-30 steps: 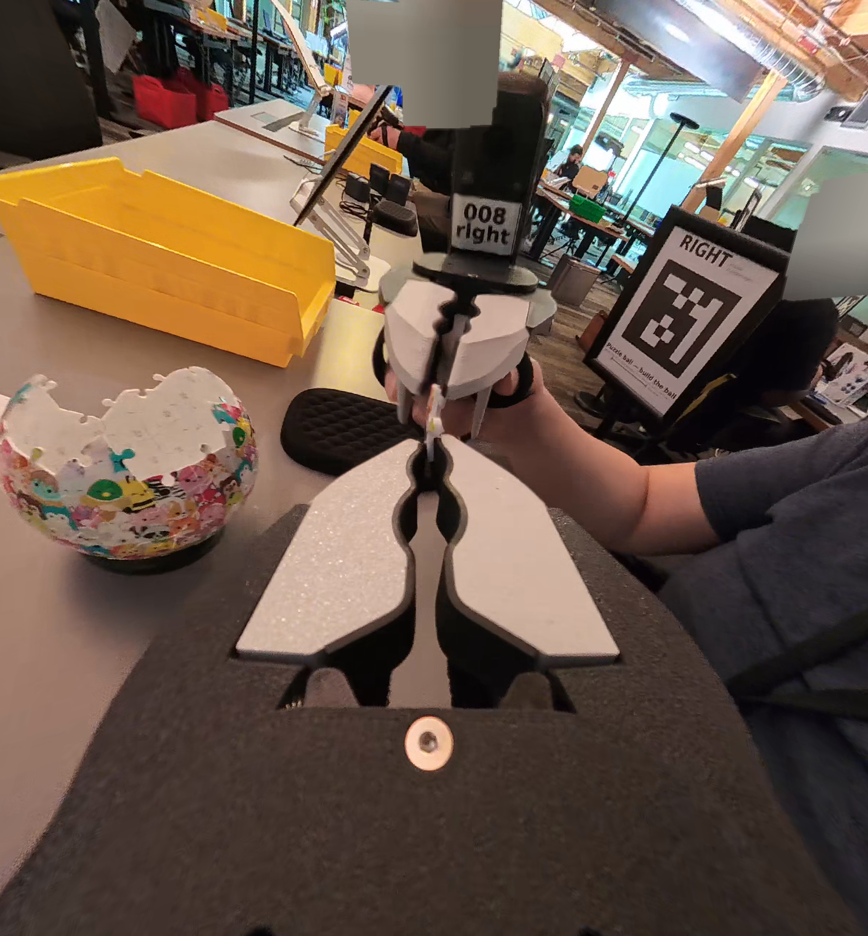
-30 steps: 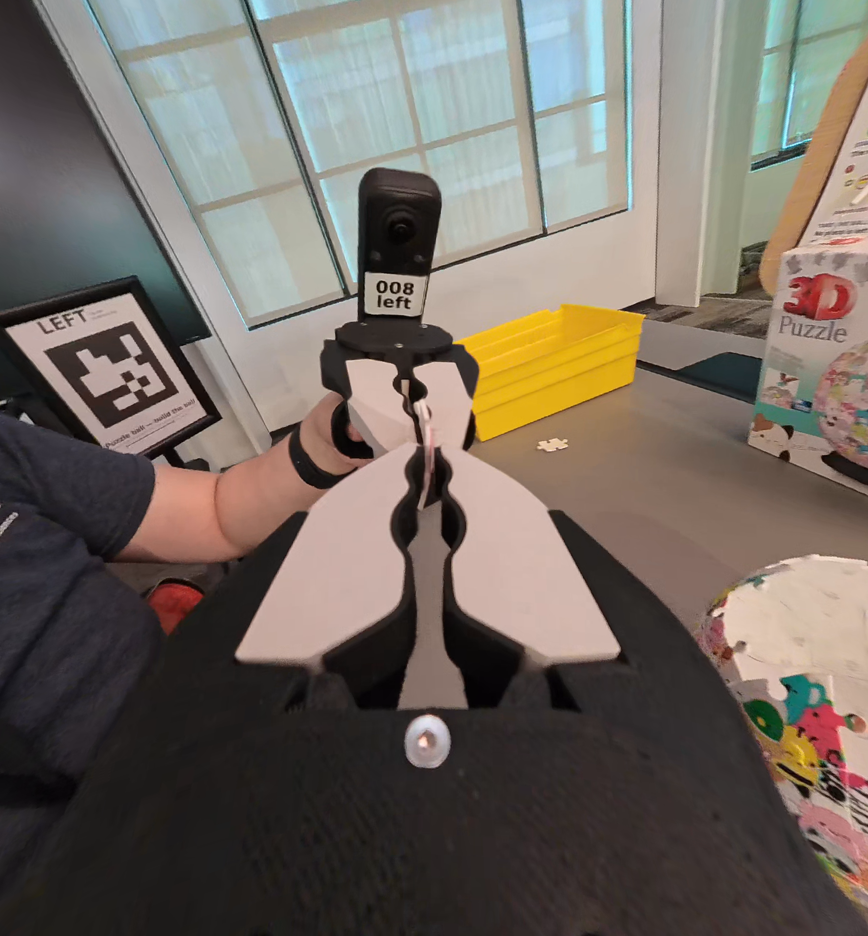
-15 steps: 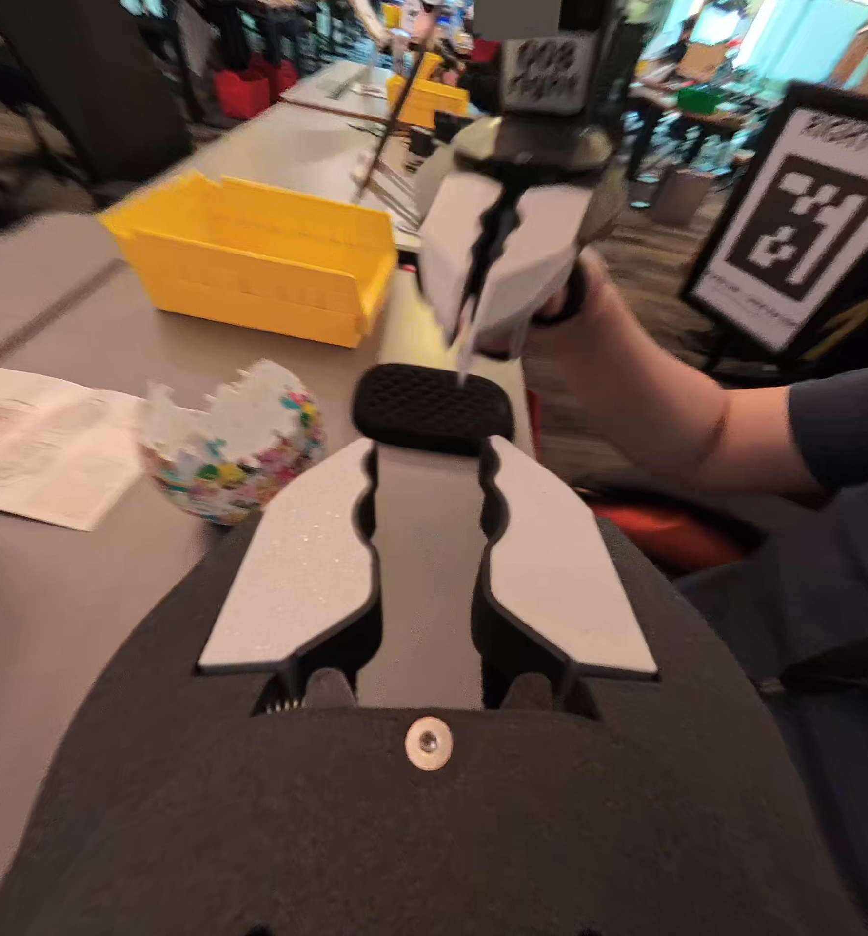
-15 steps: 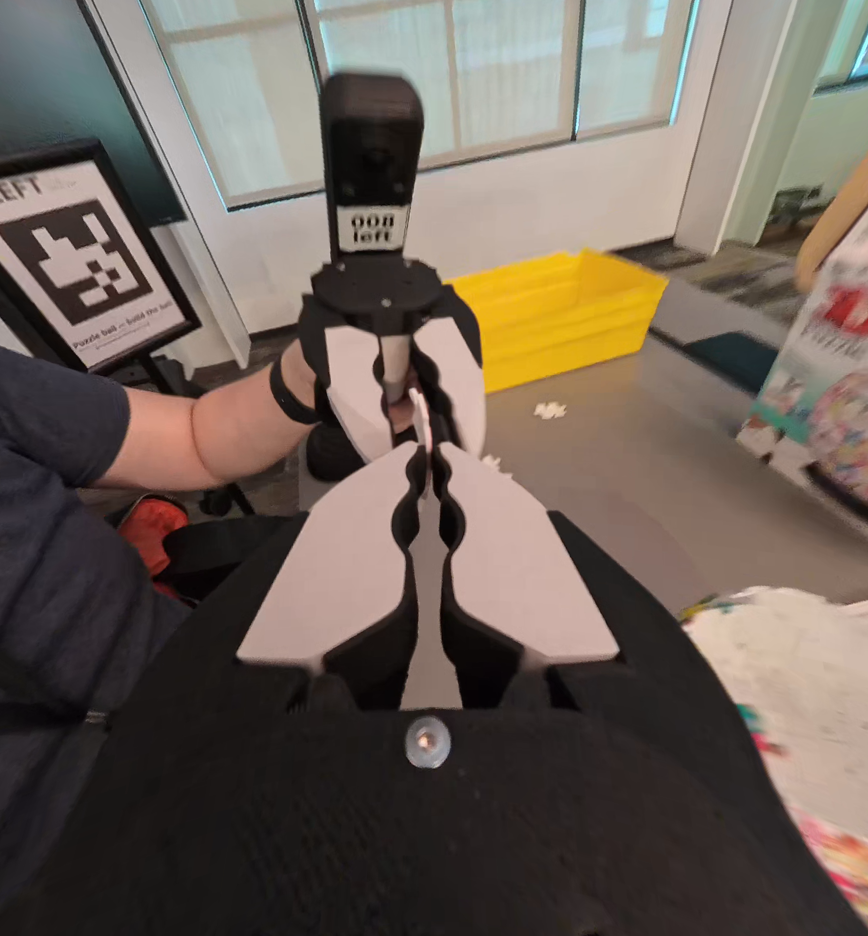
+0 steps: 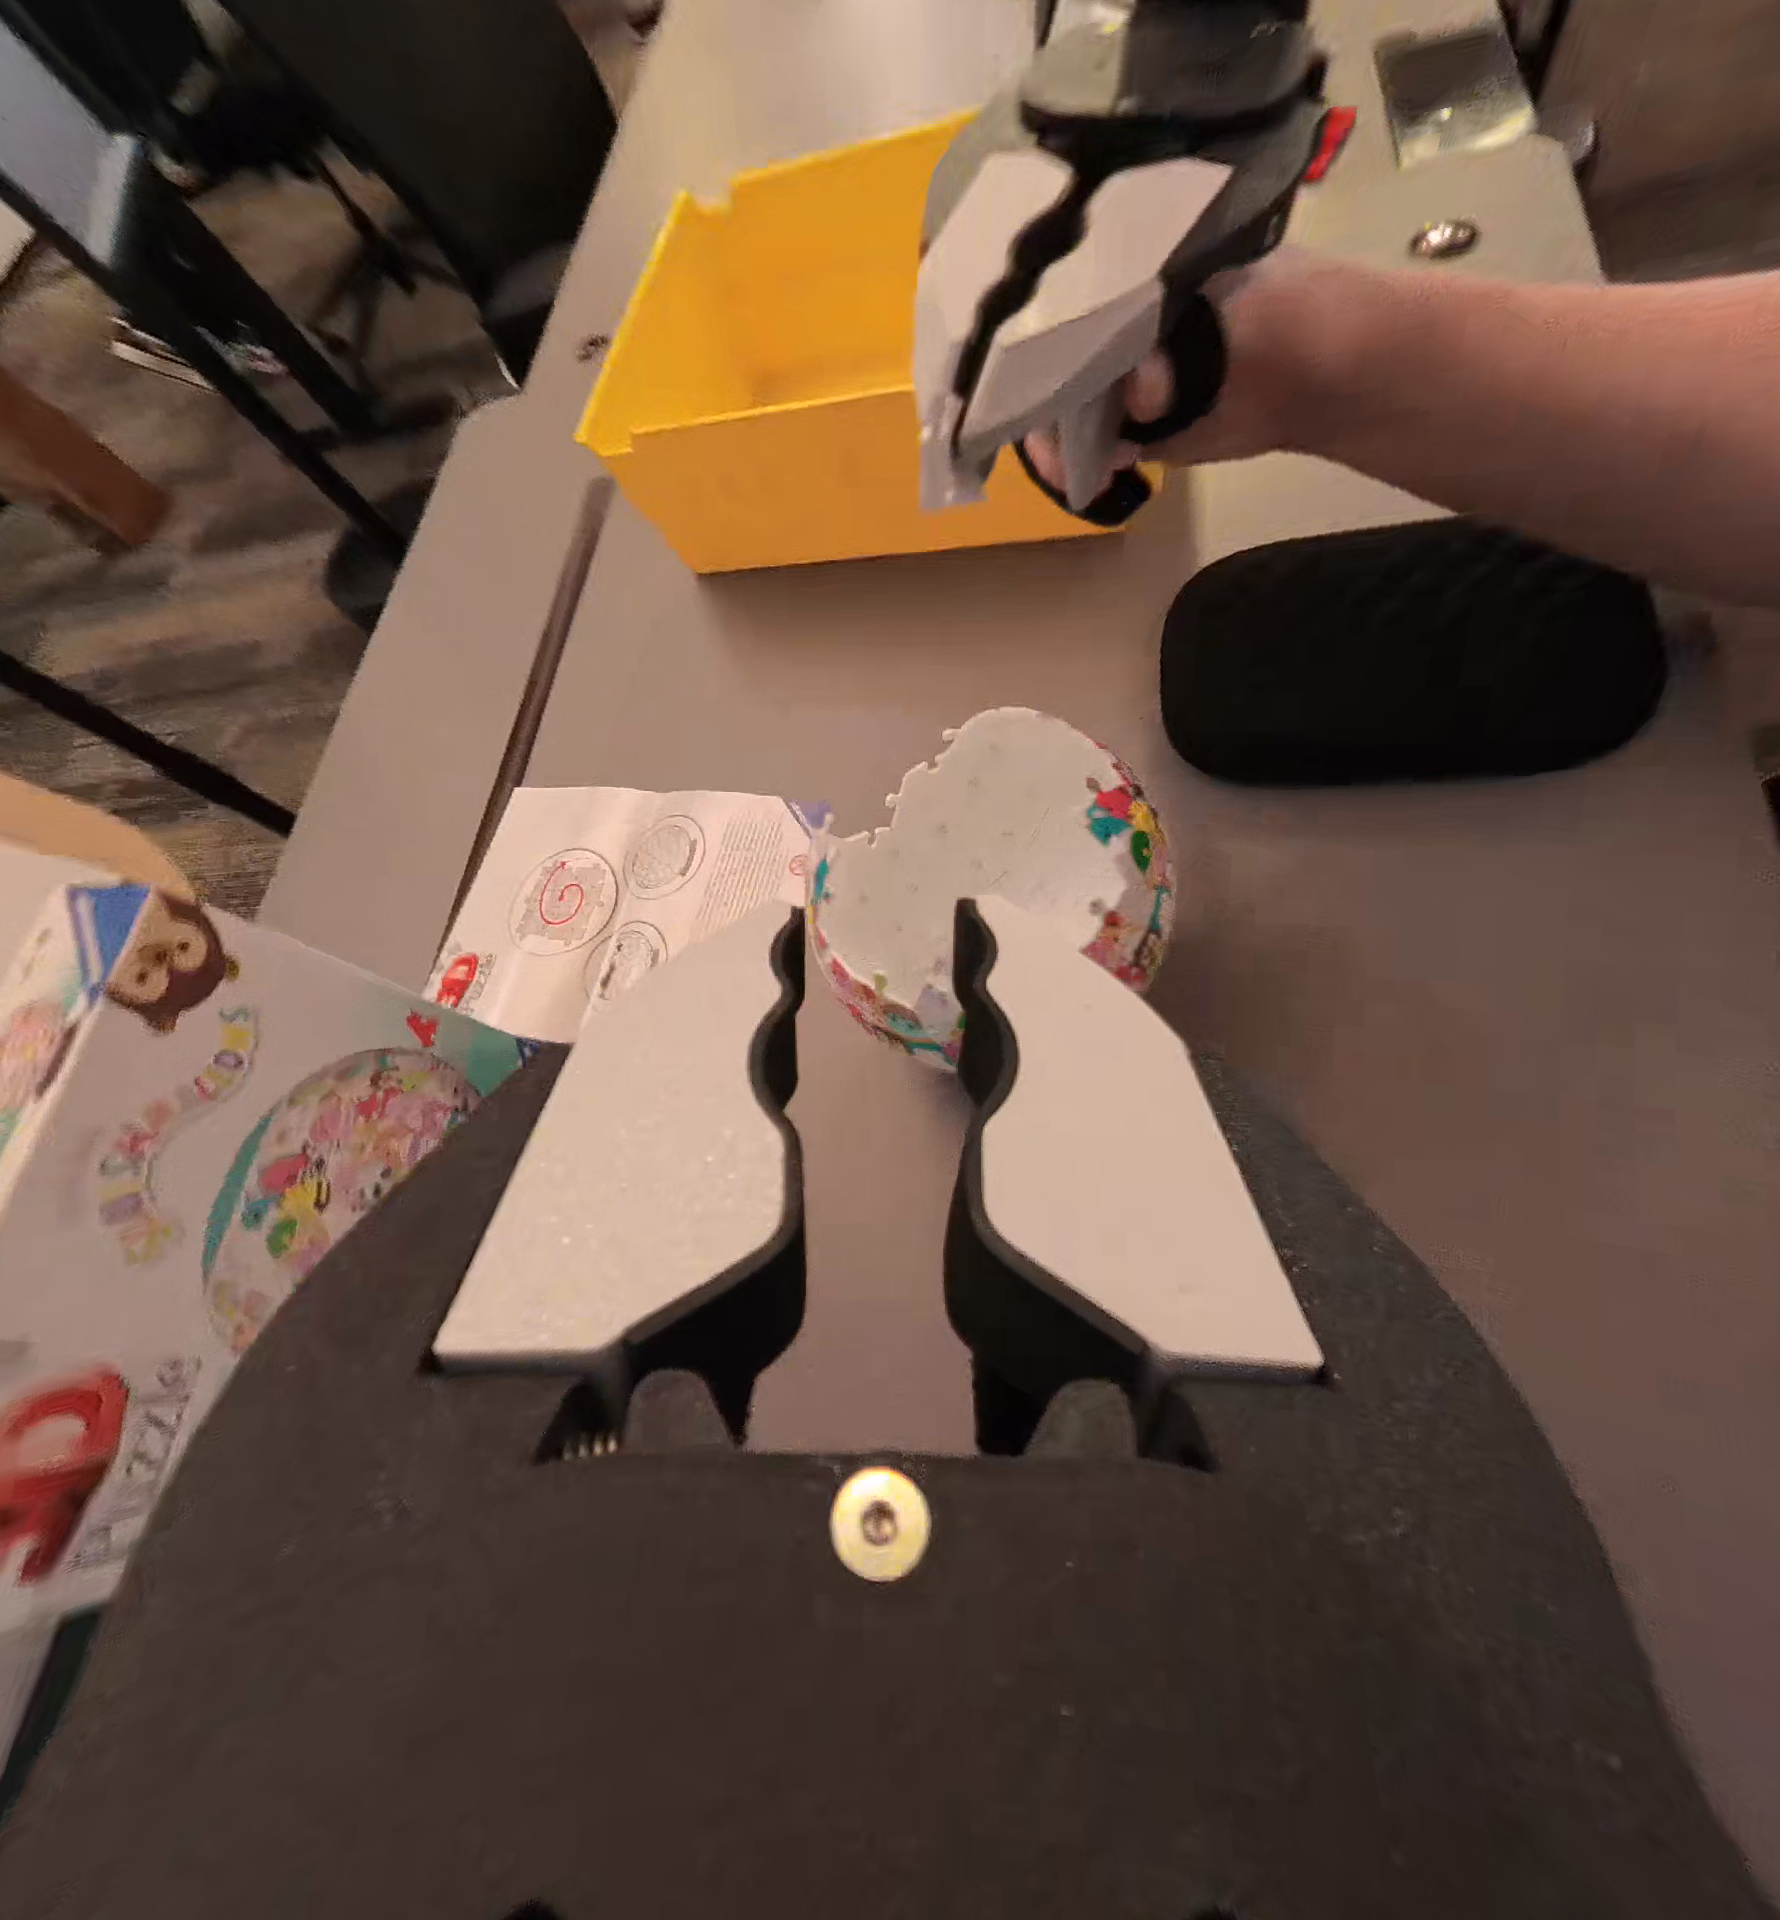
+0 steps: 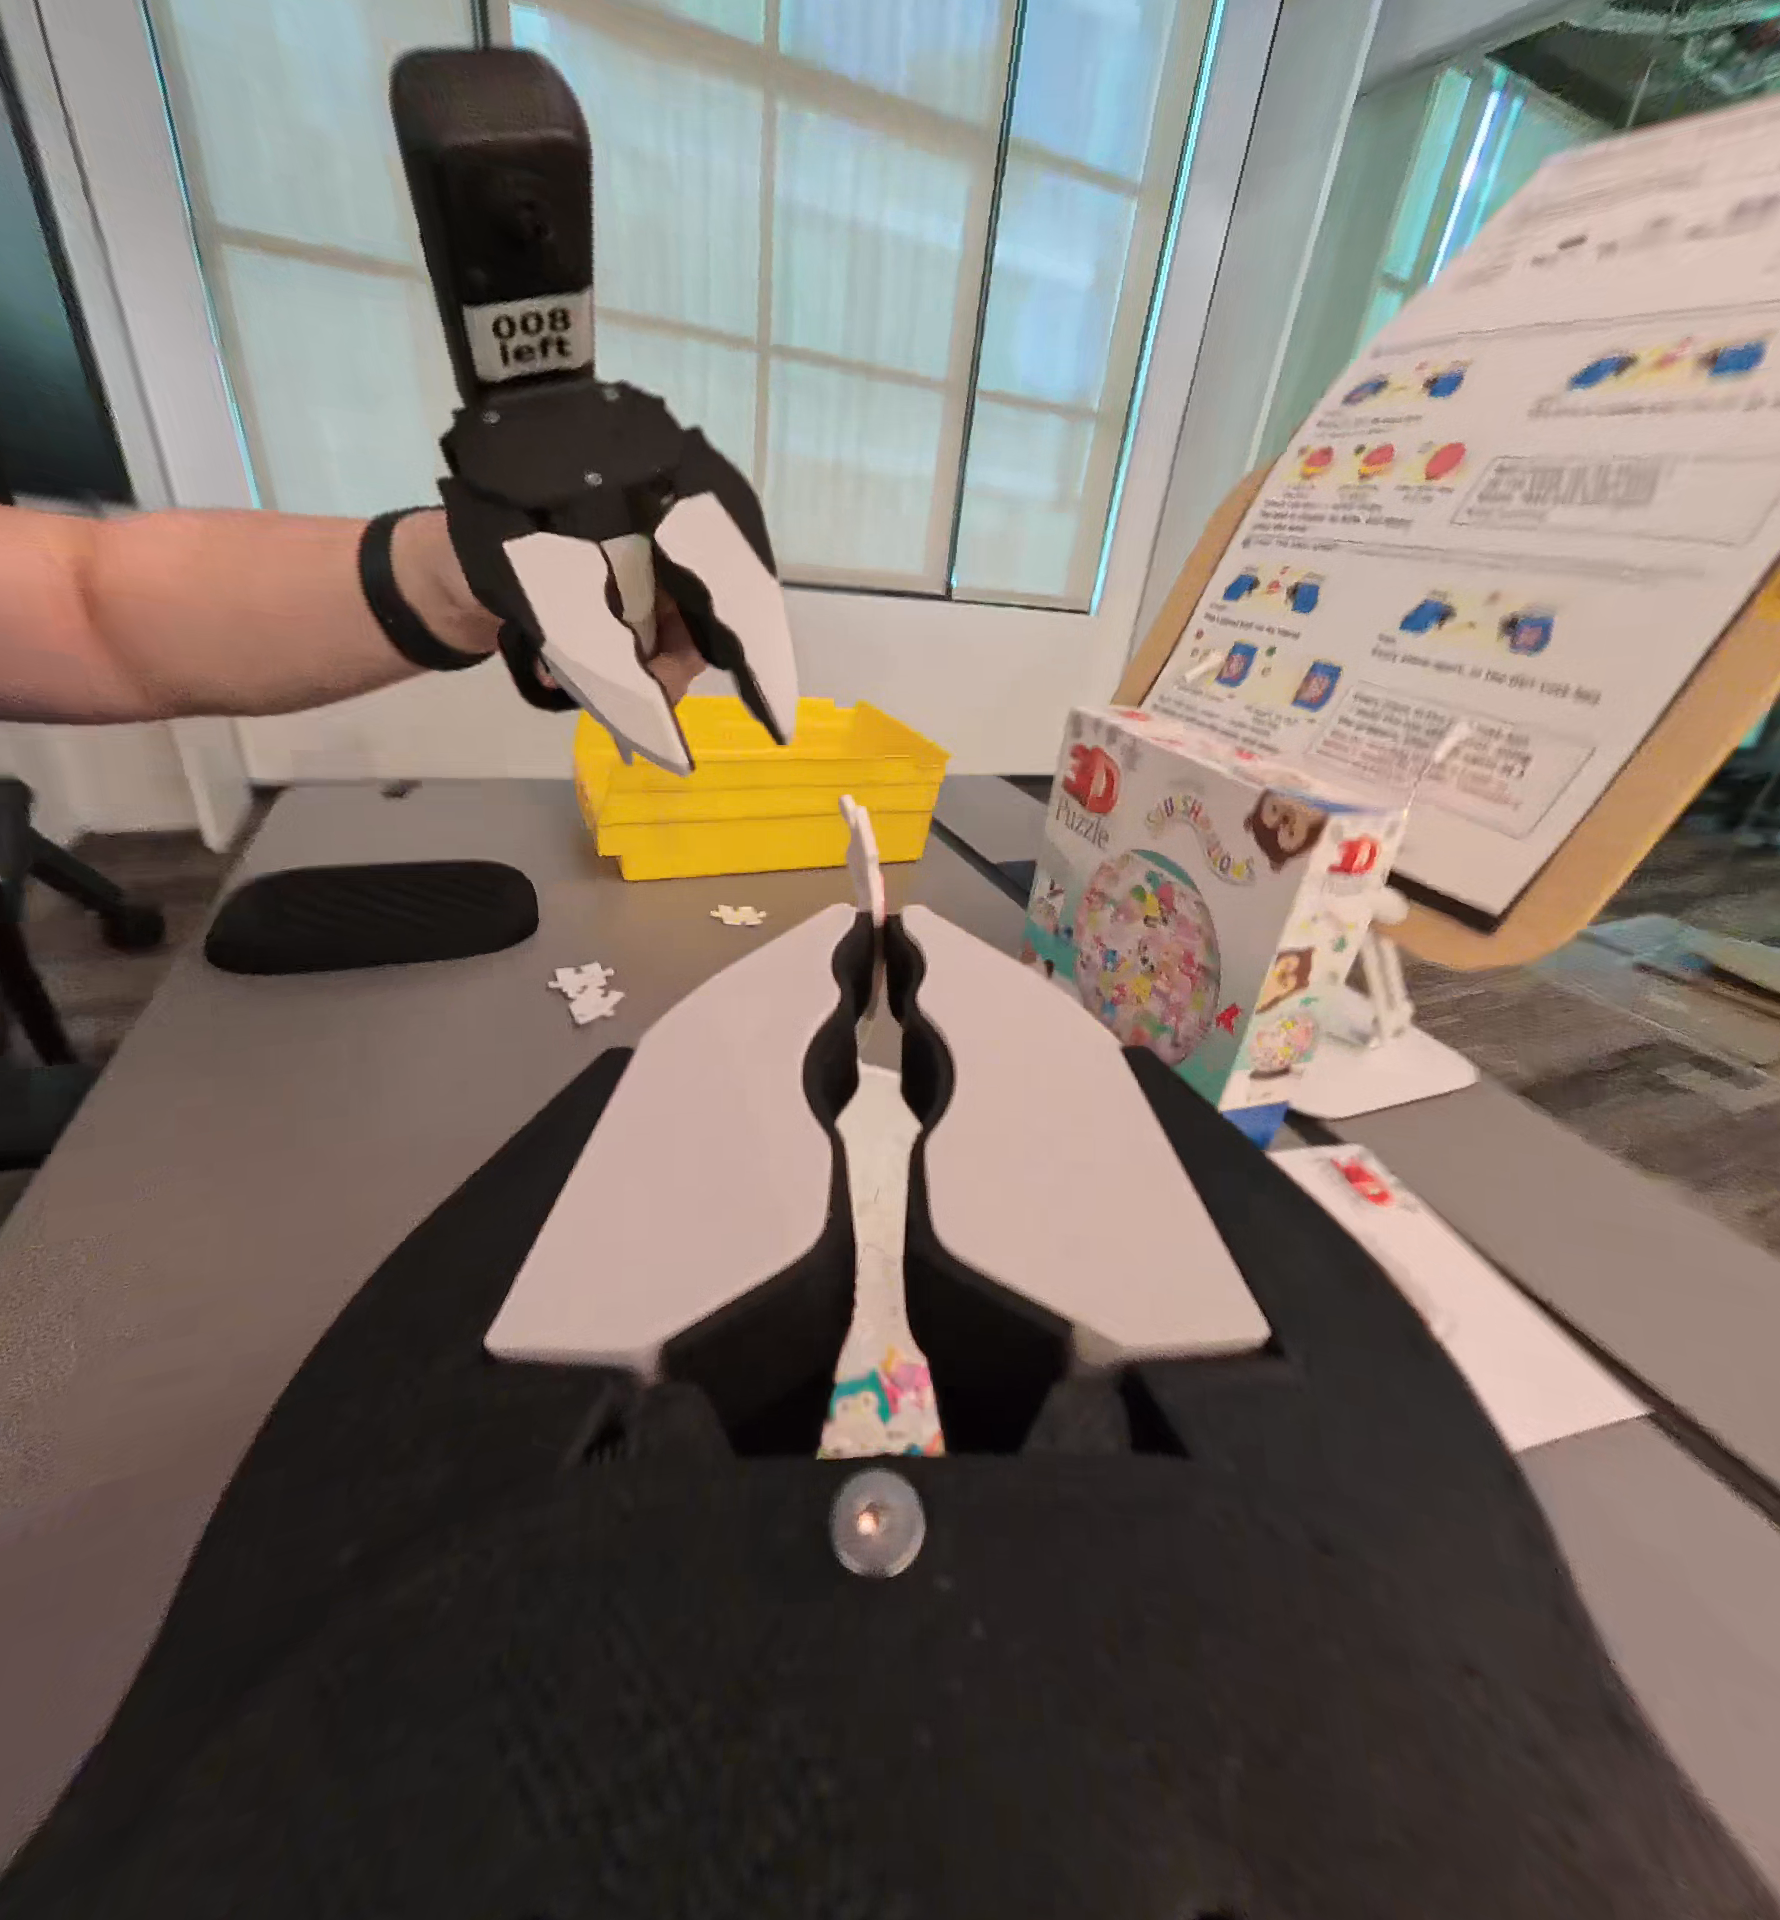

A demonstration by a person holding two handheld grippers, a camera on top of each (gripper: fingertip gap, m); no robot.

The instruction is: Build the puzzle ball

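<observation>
The half-built puzzle ball [image 5: 1021, 831], white inside and colourful outside, sits on the grey table [image 5: 1385, 1039] just beyond my left gripper [image 5: 878, 925], which is open and empty, its tips either side of the ball's near rim. My right gripper [image 6: 878, 920] is shut on a white puzzle piece [image 6: 862, 857] that stands edge-on above its tips. A strip of the ball [image 6: 881, 1382] shows below, through the gap between the right fingers. In the left wrist view the right gripper [image 5: 946, 483] hangs above the yellow bin. In the right wrist view the left gripper [image 6: 730, 746] is open in the air.
A yellow bin [image 5: 761, 395] stands at the table's far side and a black pad [image 5: 1405, 655] lies beside it. Loose pieces [image 6: 585, 992] lie on the table. The puzzle box [image 6: 1177, 935], an instruction sheet [image 5: 637, 894] and a propped instruction board [image 6: 1540, 571] are to one side. The left gripper's tips are roughly 12 centimeters from the right gripper's.
My left gripper let go of the piece, opened and swung down over the ball. My right gripper kept the piece and moved apart from the left one.
</observation>
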